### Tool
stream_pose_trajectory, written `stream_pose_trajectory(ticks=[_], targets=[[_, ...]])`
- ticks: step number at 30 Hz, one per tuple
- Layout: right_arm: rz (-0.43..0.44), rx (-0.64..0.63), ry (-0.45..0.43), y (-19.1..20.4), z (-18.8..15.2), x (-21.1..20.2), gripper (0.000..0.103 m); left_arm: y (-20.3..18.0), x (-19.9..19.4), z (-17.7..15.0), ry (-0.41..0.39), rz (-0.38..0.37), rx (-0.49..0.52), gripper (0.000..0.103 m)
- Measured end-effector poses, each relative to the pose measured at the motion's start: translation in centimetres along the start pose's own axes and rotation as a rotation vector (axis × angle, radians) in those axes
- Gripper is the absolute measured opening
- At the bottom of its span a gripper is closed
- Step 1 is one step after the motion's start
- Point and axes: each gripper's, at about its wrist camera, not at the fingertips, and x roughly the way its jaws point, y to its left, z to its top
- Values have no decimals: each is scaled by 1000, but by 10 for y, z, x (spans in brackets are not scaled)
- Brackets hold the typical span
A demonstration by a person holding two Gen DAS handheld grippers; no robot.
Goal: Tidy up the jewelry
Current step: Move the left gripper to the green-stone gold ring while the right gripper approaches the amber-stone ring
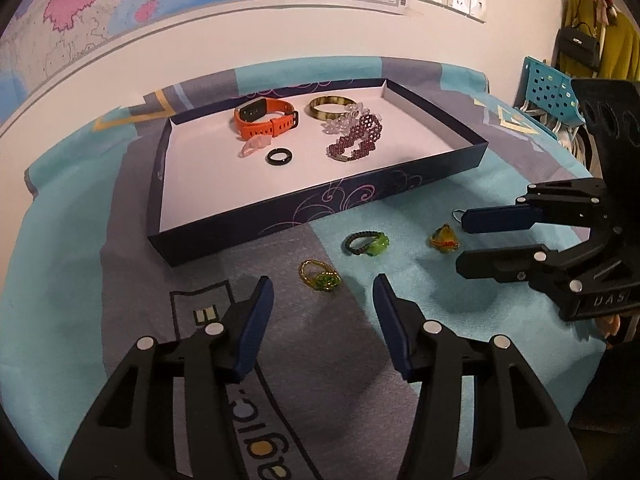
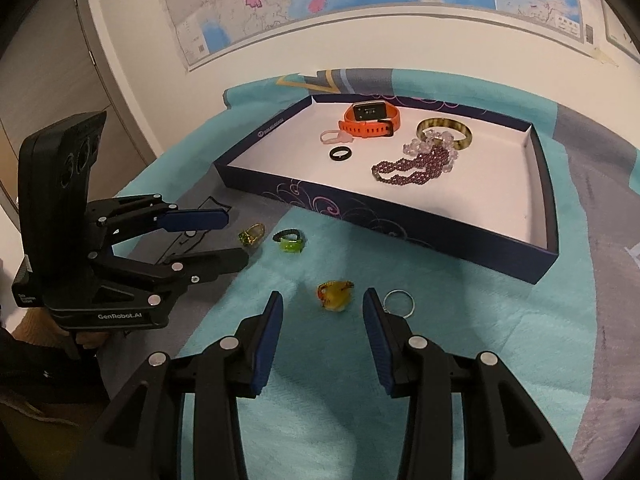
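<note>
Facing orange ring [image 2: 335,294], right hand-held gripper [image 2: 322,300] agape

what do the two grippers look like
Both are matte black plastic linkages with round silver pivot pins and flat blue pads on the fingers. The left gripper reads "GenRobot.AI" in white on its base. The right gripper shows raised letters "DAS". No cables visible.

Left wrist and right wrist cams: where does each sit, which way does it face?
Left wrist view: on the left tongs, open, facing forward over the teal cloth toward the tray and wall map; the gold-green ring lies just ahead, the right tongs enter from the right.
Right wrist view: on the right tongs, open, the orange-yellow ring between their tips; the left tongs and a hand show at left.
Shared: tray, orange watch, black ring, all loose rings.
</note>
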Motion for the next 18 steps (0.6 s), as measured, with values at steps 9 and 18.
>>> stream_pose_trajectory(ticks=[9, 18], targets=[[-21, 10, 11, 0, 2, 8, 37, 2, 6, 1, 21, -20, -23, 44], [-50, 14, 12, -2, 4, 10, 24, 1, 10, 5, 33, -42, -34, 38]])
